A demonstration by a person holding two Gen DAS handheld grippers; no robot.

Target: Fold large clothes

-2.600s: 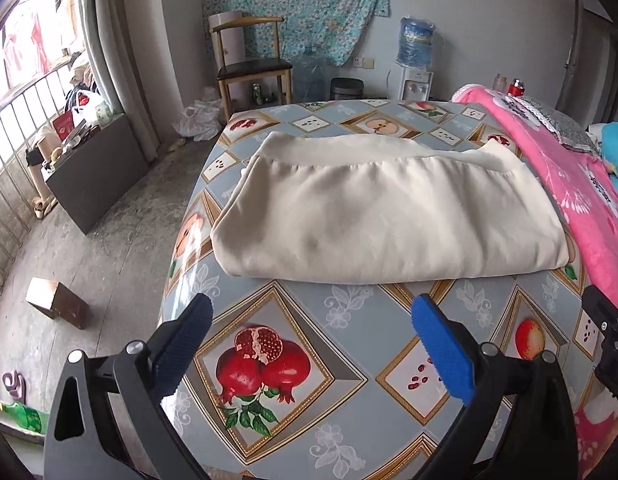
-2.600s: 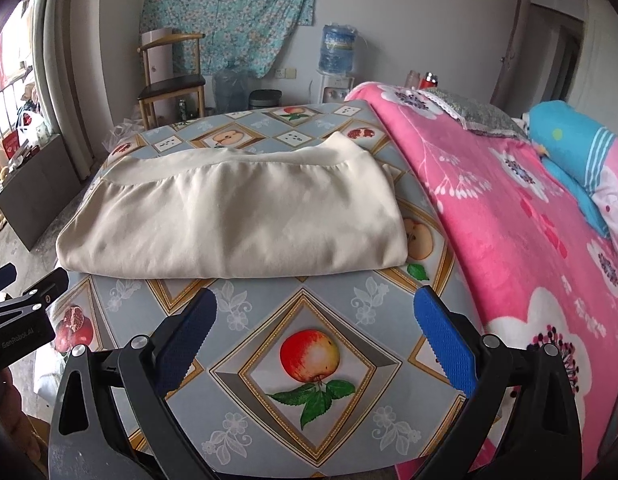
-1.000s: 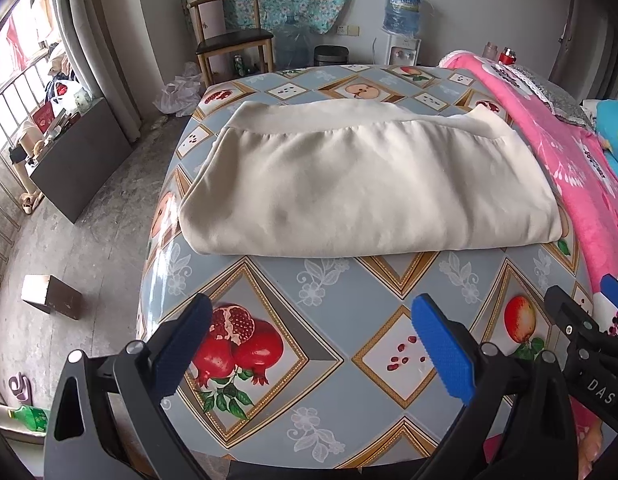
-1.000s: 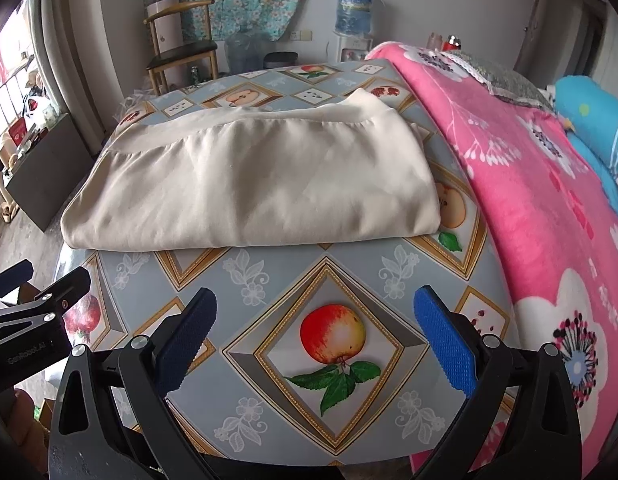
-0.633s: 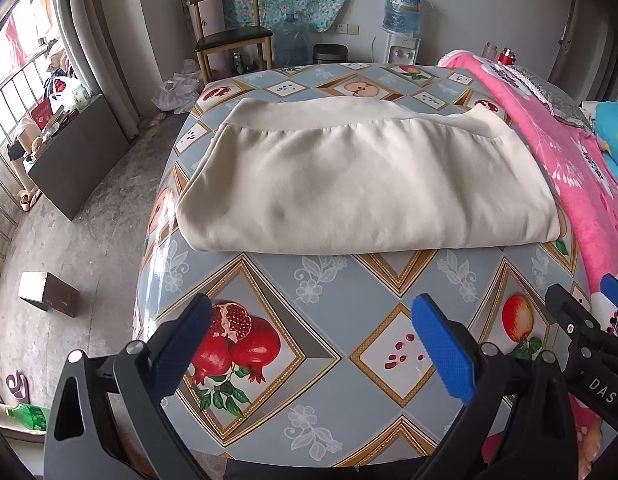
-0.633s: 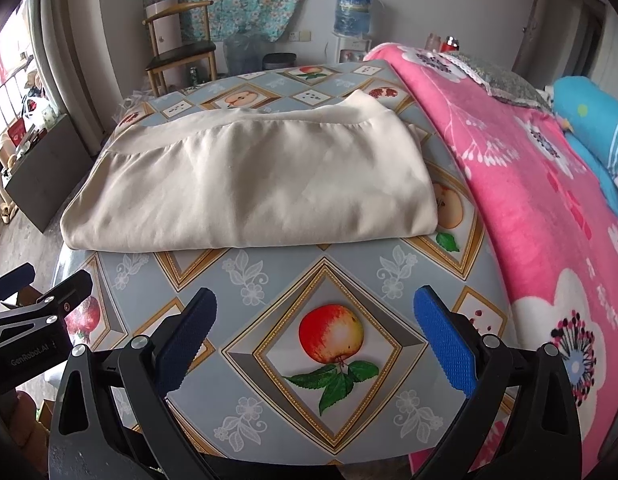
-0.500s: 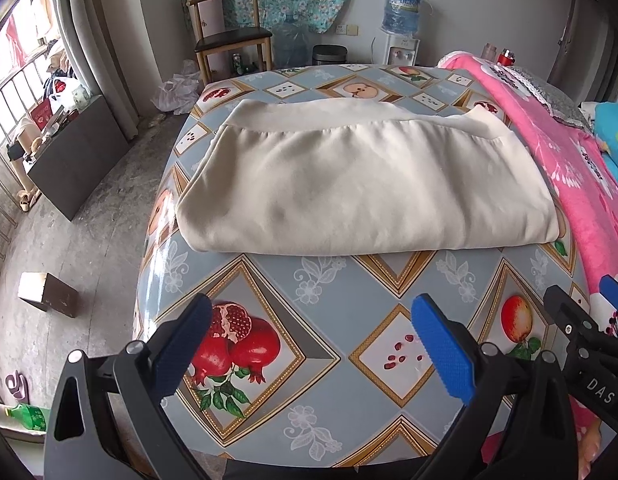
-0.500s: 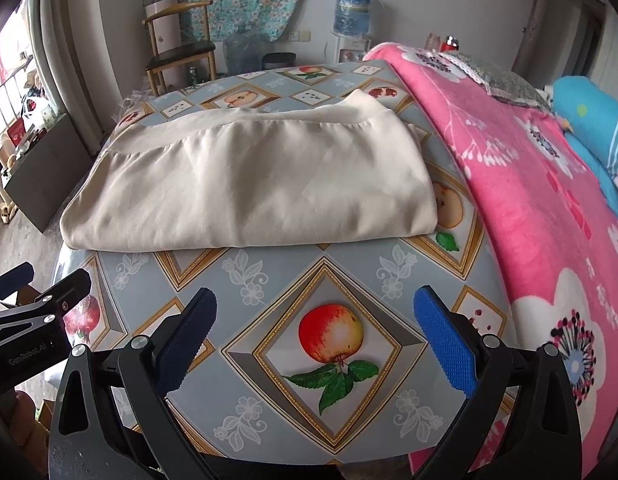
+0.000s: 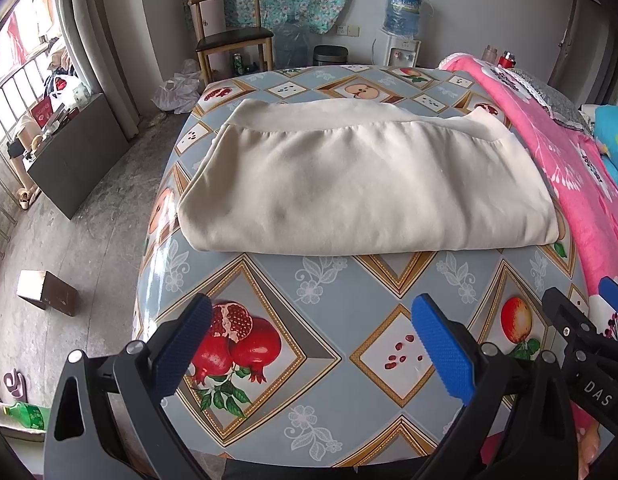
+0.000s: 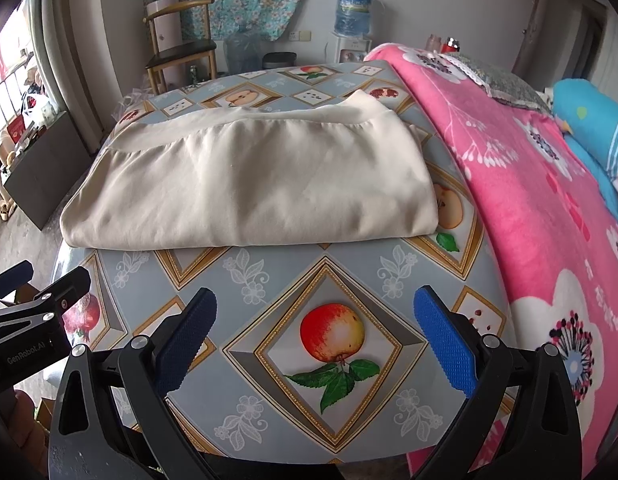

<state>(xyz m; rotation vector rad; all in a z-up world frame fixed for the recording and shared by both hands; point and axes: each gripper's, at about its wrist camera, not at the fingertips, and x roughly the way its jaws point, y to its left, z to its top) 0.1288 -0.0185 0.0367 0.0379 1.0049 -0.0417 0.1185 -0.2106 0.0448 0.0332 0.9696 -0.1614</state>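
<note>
A cream garment (image 9: 361,184) lies folded into a wide rectangle on the table with the fruit-pattern oilcloth (image 9: 329,292); its banded hem is at the far side. It also shows in the right wrist view (image 10: 249,184). My left gripper (image 9: 309,344) is open and empty above the table's near edge, well short of the garment. My right gripper (image 10: 315,340) is open and empty over the apple picture, also short of the garment. Each gripper shows at the edge of the other's view.
A bed with a pink floral blanket (image 10: 529,200) adjoins the table's right side, with a blue pillow (image 10: 593,120). A wooden chair (image 9: 233,40), a water dispenser (image 9: 401,28) and a bin stand at the back. A dark cabinet (image 9: 73,156) and a small box (image 9: 47,292) are on the floor left.
Both grippers have drawn back and risen slightly from the garment since 2.6 s ago; over the last second they barely move. The garment lies unchanged.
</note>
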